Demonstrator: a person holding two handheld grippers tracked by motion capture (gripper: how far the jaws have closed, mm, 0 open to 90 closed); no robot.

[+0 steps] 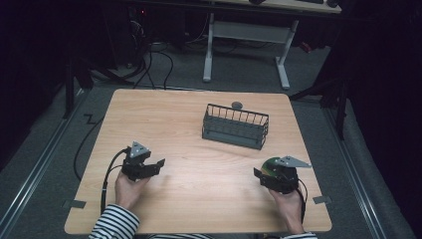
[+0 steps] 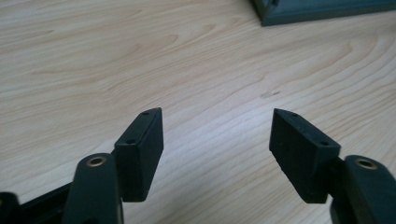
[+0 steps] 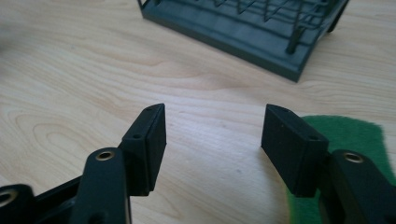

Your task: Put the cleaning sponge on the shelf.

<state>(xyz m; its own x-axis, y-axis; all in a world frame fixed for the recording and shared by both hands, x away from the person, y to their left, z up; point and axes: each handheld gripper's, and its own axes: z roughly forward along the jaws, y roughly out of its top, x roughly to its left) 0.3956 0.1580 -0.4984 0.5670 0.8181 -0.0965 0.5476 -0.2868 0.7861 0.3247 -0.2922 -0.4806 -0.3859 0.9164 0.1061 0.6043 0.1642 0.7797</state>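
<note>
A dark grey wire basket [image 1: 235, 127] stands on the wooden table [image 1: 199, 199], right of centre; its base also shows in the right gripper view [image 3: 252, 30]. A green scouring pad [image 3: 359, 133] lies flat on the wood beside and partly under the right-hand jaw of my right gripper [image 3: 212, 135], whose jaws stand apart with only bare table between them. In the high view this pad [image 1: 270, 167] peeks out beneath the right gripper [image 1: 260, 175]. My left gripper [image 1: 158, 164] hovers at the front left, open and empty [image 2: 217, 140], aimed towards the basket's corner [image 2: 317, 11].
A small grey round object [image 1: 237, 105] lies just behind the basket near the far edge. Beyond the table are a white desk frame [image 1: 246, 45] and cables on the floor. Bare wood stretches between the two hands and in front of the basket.
</note>
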